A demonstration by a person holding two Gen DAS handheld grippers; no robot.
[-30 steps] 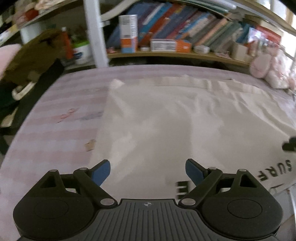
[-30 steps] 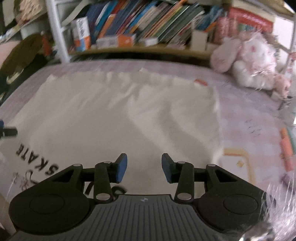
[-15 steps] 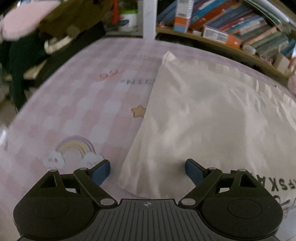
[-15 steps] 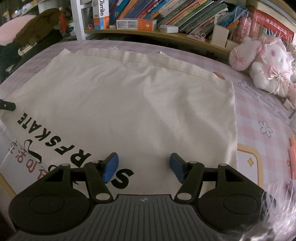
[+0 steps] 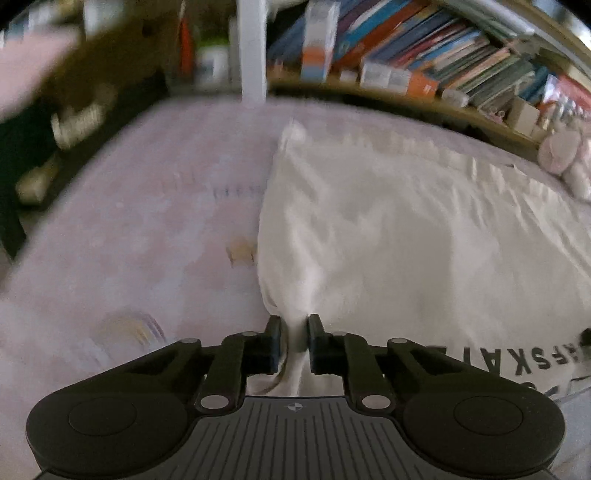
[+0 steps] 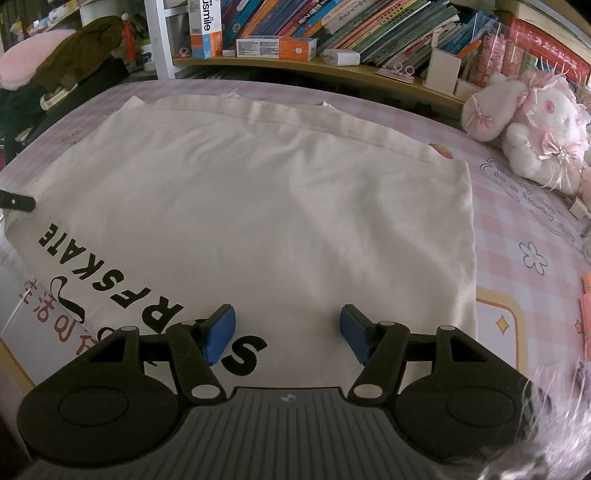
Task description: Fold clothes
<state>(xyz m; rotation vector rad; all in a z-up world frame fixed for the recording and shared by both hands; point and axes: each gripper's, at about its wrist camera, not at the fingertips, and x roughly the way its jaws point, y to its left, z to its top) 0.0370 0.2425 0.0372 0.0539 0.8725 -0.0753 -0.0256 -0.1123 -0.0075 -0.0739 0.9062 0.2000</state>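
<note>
On the pink bed (image 6: pixel 517 206) the cream shirt (image 6: pixel 258 206) lies flat — left hand-held gripper (image 5: pixel 293 339) closing on its corner, right hand-held gripper (image 6: pixel 286 332) open above — so pinch both layers before lifting evenly.

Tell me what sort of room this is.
Probably a child's bedroom: a pink checked sheet with cartoon prints, a shelf of picture books, and a pink plush toy beside the cream garment being folded.
</note>
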